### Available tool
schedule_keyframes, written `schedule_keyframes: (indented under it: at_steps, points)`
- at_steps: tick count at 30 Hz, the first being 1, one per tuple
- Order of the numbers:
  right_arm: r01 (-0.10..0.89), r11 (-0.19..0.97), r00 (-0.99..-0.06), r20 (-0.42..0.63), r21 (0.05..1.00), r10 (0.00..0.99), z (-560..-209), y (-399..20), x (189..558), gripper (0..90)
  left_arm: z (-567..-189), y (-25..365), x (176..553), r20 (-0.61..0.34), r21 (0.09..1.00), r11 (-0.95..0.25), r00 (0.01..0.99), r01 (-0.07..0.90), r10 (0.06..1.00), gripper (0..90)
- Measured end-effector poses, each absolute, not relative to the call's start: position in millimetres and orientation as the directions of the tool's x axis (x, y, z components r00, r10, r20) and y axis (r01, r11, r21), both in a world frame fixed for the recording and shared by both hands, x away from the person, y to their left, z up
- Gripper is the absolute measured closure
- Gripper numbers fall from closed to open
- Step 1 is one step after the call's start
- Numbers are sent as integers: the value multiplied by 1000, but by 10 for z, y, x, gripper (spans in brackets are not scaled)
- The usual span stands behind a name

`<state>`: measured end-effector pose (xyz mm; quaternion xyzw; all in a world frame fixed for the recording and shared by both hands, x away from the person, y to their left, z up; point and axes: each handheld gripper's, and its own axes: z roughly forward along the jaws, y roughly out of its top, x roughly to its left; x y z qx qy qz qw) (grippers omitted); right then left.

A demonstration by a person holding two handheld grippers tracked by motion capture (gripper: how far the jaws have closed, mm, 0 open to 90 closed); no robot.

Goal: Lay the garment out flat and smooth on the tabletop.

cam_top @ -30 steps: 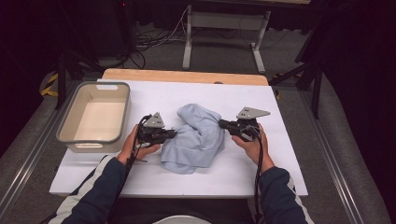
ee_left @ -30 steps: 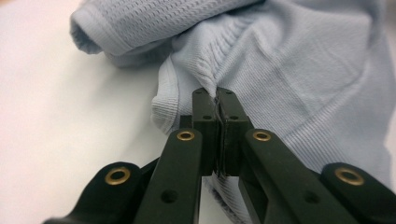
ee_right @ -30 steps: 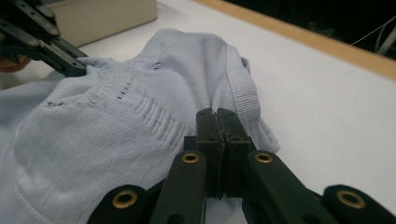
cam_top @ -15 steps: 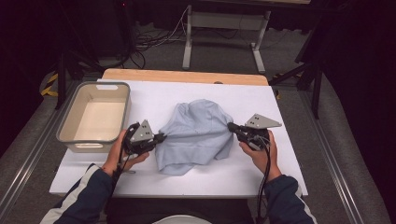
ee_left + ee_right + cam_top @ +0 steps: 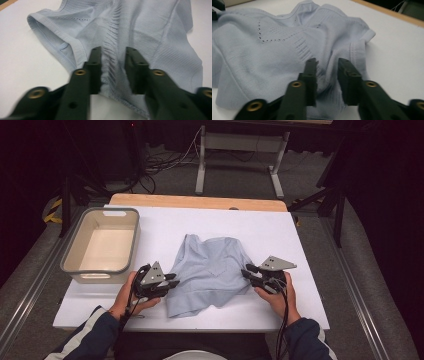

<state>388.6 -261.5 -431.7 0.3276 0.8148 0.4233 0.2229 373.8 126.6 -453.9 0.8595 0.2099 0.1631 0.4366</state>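
The pale blue knitted garment (image 5: 210, 272) lies spread and rumpled on the white tabletop (image 5: 300, 240), between my two tongs and a little nearer me than the table's middle. My left gripper (image 5: 167, 284) sits at its left edge, and in the left gripper view (image 5: 113, 71) its jaws have just been opening: they stand parted, with a puckered, ribbed fold of the cloth running up between them and the hem lying just under the tips, the pads not pressing on it. My right gripper (image 5: 248, 272) is at the garment's right edge; in the right gripper view (image 5: 327, 77) its jaws have likewise just been opening and stand apart over a bunched ridge of fabric, with a banded hem curling just to the right of them. To the left, well apart from the cloth, a grey-rimmed bin (image 5: 75, 265) with a cream inside stands on the table near my left hand (image 5: 127, 295). The white sheet covers a wooden top whose bare strip (image 5: 200, 201) shows along the far edge. Beyond it the room is dark, with a grey carpeted floor (image 5: 240, 175), a metal stand (image 5: 202, 160) and loose cables (image 5: 165, 162). My right hand (image 5: 280, 297) hides the rear of its gripper, and both gripper views blur the jaws' near ends, so I cannot tell whether the lower pads touch the cloth. The garment's far collar is folded over itself, and what kind of garment it is I cannot make out.
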Motion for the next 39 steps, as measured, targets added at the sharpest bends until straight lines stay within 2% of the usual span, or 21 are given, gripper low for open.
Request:
schedule_keyframes:
  at_steps: [1, 3, 4, 6, 8, 11, 12, 14, 17, 20, 21, 22, 25, 27, 31, 39]
  points:
    - [355, 426, -686, -77, 832, 724, -4331, -2617, 3900, 515, -4544, 1278, 3748, 82, 823, -523, 865, 221, 496, 609]
    - [381, 421, -686, -54, 823, 725, -4396, -2622, 3956, 412, -4579, 1276, 3776, 46, 816, -523, 875, 246, 482, 484]
    - [397, 422, -692, -36, 815, 721, -4437, -2622, 3989, 328, -4598, 1270, 3780, 20, 813, -524, 888, 254, 460, 413]
    - [442, 410, -674, -6, 798, 739, -4490, -2625, 4035, 258, -4627, 1244, 3764, 39, 796, -555, 895, 241, 443, 298]
    - [471, 383, -671, 40, 795, 741, -4526, -2642, 4078, 234, -4660, 1214, 3774, 57, 777, -579, 888, 247, 456, 258]
    - [524, 347, -667, 121, 777, 735, -4575, -2659, 4154, 183, -4698, 1206, 3829, 21, 773, -578, 900, 261, 435, 281]
    - [540, 349, -674, 144, 766, 725, -4593, -2658, 4180, 177, -4710, 1187, 3846, 19, 767, -585, 904, 261, 428, 329]
    - [547, 361, -690, 163, 755, 706, -4598, -2652, 4212, 172, -4726, 1138, 3892, 25, 754, -602, 904, 263, 427, 348]
    - [548, 371, -712, 186, 749, 677, -4587, -2627, 4232, 218, -4767, 1086, 3946, 16, 738, -616, 906, 274, 422, 395]
    - [534, 408, -734, 166, 740, 658, -4573, -2578, 4211, 353, -4774, 1070, 3986, 2, 738, -615, 910, 278, 414, 448]
    - [533, 416, -738, 164, 737, 654, -4565, -2569, 4206, 436, -4770, 1070, 3997, 2, 734, -618, 909, 281, 416, 501]
    - [529, 427, -740, 152, 733, 655, -4562, -2562, 4201, 471, -4771, 1066, 4015, -4, 737, -614, 910, 283, 415, 528]
    - [506, 459, -749, 109, 730, 653, -4554, -2537, 4178, 660, -4765, 1055, 4047, 7, 732, -624, 913, 274, 408, 648]
    - [499, 465, -749, 95, 731, 655, -4542, -2526, 4159, 719, -4754, 1053, 4056, 19, 723, -636, 914, 267, 405, 702]
    - [468, 475, -753, 55, 745, 656, -4496, -2514, 4120, 769, -4748, 1034, 4057, 50, 723, -646, 913, 246, 404, 850]
    - [399, 415, -717, -4, 818, 697, -4277, -2565, 4053, 791, -4738, 998, 4160, 43, 745, -619, 909, 247, 414, 869]
